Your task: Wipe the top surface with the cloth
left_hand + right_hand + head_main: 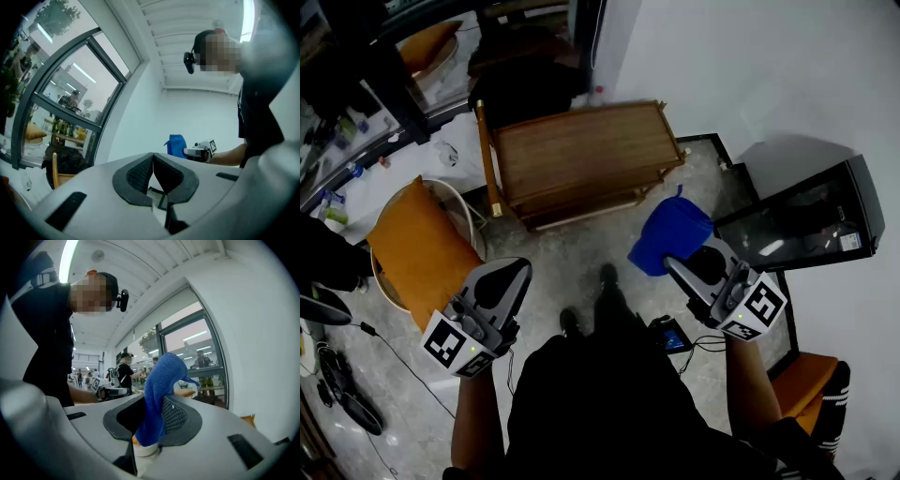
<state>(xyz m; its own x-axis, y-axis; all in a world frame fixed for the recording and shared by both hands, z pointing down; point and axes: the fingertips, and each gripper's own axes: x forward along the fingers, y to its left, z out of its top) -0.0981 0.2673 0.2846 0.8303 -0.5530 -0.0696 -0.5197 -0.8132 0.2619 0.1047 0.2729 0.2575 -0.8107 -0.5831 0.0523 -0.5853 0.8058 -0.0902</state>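
A ceiling light strip [69, 261] is glaring at the upper left of the right gripper view. Both gripper views are bending and darkening toward their corners, while the head view is showing a dim floor [581, 253] and a brighter wall [750, 66].

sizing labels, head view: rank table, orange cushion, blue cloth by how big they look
1. table
2. orange cushion
3. blue cloth, though it is held nearer the camera, which inflates it
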